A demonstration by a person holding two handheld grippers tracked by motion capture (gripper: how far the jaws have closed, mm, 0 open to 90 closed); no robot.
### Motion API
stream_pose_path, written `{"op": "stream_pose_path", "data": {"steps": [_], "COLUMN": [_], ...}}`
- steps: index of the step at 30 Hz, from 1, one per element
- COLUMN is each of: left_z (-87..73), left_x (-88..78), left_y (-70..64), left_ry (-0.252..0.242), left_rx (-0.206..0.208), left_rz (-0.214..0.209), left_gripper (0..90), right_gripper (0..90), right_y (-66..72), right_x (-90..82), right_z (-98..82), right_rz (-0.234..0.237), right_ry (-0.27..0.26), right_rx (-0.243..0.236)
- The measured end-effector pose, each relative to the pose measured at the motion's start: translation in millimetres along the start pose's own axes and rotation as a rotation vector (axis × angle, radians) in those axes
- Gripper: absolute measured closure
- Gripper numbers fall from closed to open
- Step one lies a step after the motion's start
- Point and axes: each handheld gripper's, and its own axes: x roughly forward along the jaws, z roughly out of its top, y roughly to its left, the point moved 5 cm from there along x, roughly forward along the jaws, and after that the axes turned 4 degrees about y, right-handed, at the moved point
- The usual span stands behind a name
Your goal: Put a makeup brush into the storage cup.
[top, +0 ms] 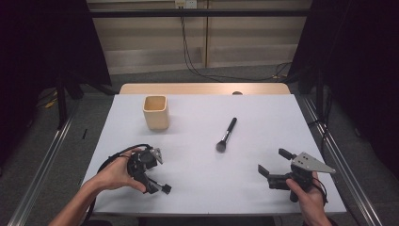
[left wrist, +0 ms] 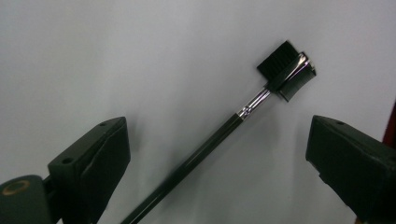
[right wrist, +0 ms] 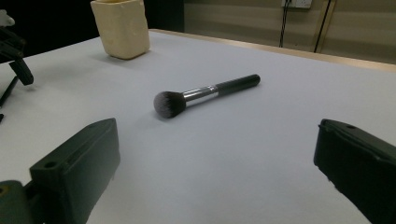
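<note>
slim brow brush with comb head [left wrist: 224, 130] lying flat on the white surface [top: 197, 141], framed between the left gripper [left wrist: 217, 154] fingers, spread wide and not yet touching it. powder brush [top: 226, 134] resting mid-surface, untouched, ahead of the right gripper [top: 273, 165], fingers likewise apart. beige cup [top: 155, 112] standing upright at the far left, apparently empty. judged barely begun: nothing grasped, both brushes left to lift, probably into the cup.

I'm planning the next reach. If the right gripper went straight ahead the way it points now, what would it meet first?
Most likely the black-handled makeup brush with the silver ferrule, lying on the white table ahead of the open right gripper. Depth is unclear; the bare tabletop might come first.
</note>
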Motion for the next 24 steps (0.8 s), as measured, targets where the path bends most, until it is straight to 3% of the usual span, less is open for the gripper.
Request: {"op": "stream_pose_path", "data": {"steps": [4, 9, 13, 14, 18, 24], "left_z": [-0.1, -0.8, 0.7, 2.5, 6.1, 6.6], "left_x": [3.0, 5.2, 5.8, 6.8, 7.6, 7.0], "left_y": [-1.5, -2.1, -3.0, -3.5, -4.1, -4.9], "left_ry": [0.006, 0.034, 0.041, 0.068, 0.114, 0.120], "left_rx": [0.023, 0.067, 0.051, 0.054, 0.060, 0.057], "left_rz": [-0.002, 0.028, 0.063, 0.081, 0.081, 0.077], "left_gripper": [6.7, 6.0, 12.7, 12.8, 14.1, 18.2], "right_gripper": [0.0, 0.0, 0.0, 0.0, 0.0, 0.0], "right_y": [-0.2, 0.2, 0.1, 0.3, 1.2, 0.6], "right_x": [0.0, 0.2, 0.0, 0.1, 0.3, -0.1], "right_z": [-0.1, -0.3, -0.3, -0.2, -0.1, -0.2], "right_rz": [-0.001, -0.004, -0.003, -0.002, -0.002, -0.002], "right_ry": [0.000, 0.004, 0.002, 0.002, 0.005, 0.002], "right_rx": [0.000, -0.002, 0.000, 0.000, -0.010, -0.007]}}
